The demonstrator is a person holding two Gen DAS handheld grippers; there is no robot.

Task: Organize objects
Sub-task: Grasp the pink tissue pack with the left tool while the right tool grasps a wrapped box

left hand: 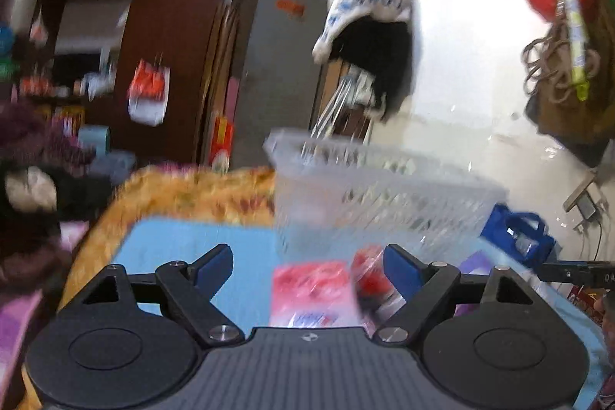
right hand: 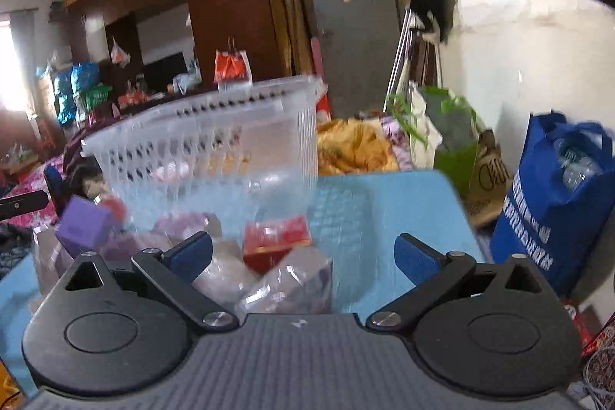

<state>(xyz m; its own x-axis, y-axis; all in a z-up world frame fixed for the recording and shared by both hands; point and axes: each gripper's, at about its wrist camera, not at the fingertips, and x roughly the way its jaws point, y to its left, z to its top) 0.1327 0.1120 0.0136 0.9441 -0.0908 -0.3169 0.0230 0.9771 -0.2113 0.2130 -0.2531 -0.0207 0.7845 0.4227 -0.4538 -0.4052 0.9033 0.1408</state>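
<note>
Left gripper: jaws hanging released above pink packet, lower centre.
Right gripper: jaws gaping wide, grasping nothing.
Basket: sitting centre-left on blue counter.

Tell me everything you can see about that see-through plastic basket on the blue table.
The basket is a clear, whitish plastic bin with a lattice of small slots in its walls and a thicker rim on top. It stands upright, open end up, on the blue table. Small packets and boxes lie just in front of it, a red box and a purple box among them. Motion blur hides whether they touch it and what is inside it. Neither hand-held gripper touches it.
</note>
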